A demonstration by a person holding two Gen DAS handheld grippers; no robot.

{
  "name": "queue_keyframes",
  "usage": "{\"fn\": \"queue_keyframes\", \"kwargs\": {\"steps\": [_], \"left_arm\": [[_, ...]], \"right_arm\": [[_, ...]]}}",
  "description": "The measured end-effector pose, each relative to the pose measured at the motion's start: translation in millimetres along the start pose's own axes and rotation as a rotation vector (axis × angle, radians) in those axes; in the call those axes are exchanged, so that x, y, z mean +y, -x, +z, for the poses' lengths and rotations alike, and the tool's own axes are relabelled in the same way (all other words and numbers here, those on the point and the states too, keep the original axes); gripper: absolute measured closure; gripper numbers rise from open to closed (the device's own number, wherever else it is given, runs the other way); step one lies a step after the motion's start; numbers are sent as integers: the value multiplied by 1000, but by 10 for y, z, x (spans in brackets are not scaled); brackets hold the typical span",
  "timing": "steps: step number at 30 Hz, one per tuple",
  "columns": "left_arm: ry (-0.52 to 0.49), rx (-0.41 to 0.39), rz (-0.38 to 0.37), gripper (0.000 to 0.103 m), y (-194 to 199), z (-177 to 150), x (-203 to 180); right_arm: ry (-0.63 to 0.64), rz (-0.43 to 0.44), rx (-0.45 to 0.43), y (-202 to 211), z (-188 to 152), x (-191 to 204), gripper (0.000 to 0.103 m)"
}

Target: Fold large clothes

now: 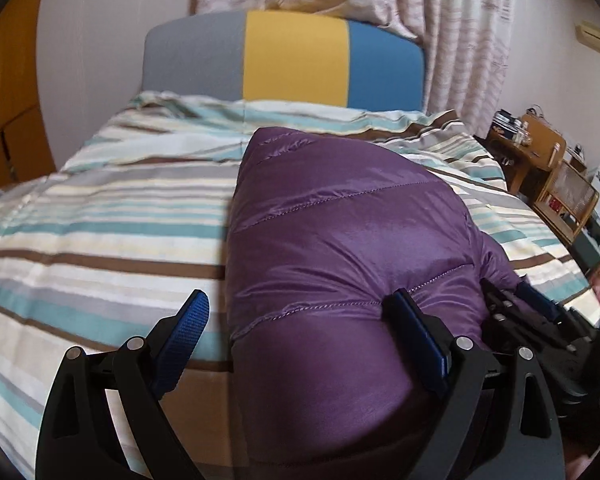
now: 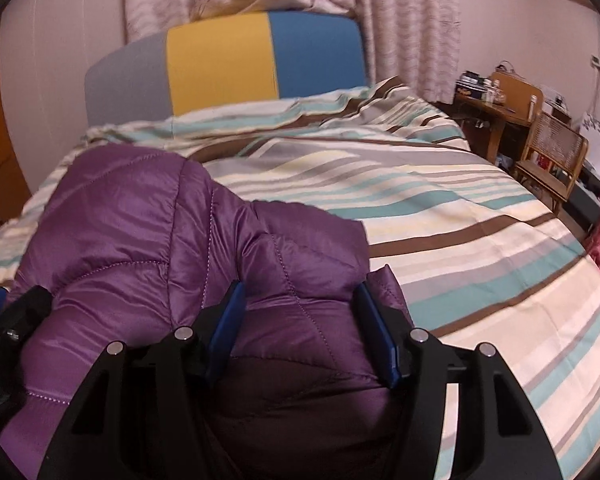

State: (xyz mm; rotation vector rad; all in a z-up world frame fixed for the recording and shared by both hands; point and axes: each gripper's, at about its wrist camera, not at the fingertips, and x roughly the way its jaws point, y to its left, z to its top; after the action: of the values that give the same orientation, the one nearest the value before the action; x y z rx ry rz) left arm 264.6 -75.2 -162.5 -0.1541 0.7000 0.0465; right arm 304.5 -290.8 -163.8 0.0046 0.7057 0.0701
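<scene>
- Left gripper (image 1: 300,336): fingers spread wide. The left finger (image 1: 184,336) hangs over the bedspread touching nothing, the right one (image 1: 420,344) rests against the jacket's puffy side. Nothing pinched here, so I'd use it as a hold-down, not a grab.
- The purple jacket (image 1: 340,240) sits bundled on the bed (image 1: 80,220), running from about 6 o'clock up toward 12 in the left wrist view. It looks mostly folded already.
- Right gripper (image 2: 300,332): fingers partly apart with a thick wad of jacket (image 2: 140,220) between them, and both pads look pressed into it, so I'd call it clamped on the jacket's near edge.
- To do this step well, I reckon: set the fold down slowly, press the air out, and only let go once it lies flat, because puffy stuff springs back.
- Material: shiny, slick quilted shell with stitched seams, soft filling, rounded lumps. It's slippery, so grip deep.
- The bedspread is matte striped cotton, slightly rumpled toward the headboard (image 2: 220,60) at 12 o'clock.
</scene>
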Motion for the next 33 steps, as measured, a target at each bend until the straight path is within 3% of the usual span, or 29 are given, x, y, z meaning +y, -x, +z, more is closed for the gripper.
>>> {"fn": "queue_keyframes", "kwargs": {"steps": [3, 7, 10, 12, 15, 18, 25, 33], "left_arm": [[38, 45, 27, 12, 69, 164, -24], [67, 27, 30, 12, 156, 376, -193], [39, 21, 98, 12, 7, 511, -300], [31, 76, 129, 12, -214, 558, -309], [6, 123, 157, 11, -447, 517, -281], [-32, 113, 170, 3, -612, 407, -210], [-115, 112, 225, 3, -812, 295, -290], [-14, 167, 124, 3, -972, 273, -89]], "right_arm": [[-8, 8, 10, -56, -2, -27, 45], [-25, 21, 10, -73, -10, -65, 45], [-31, 27, 11, -72, -11, -80, 45], [-36, 30, 10, -73, -19, -89, 45], [-42, 33, 10, -60, -19, -85, 45], [-44, 36, 8, -61, -15, -78, 45], [-41, 24, 19, -115, 1, -62, 45], [-44, 42, 32, -172, 4, -54, 44]]}}
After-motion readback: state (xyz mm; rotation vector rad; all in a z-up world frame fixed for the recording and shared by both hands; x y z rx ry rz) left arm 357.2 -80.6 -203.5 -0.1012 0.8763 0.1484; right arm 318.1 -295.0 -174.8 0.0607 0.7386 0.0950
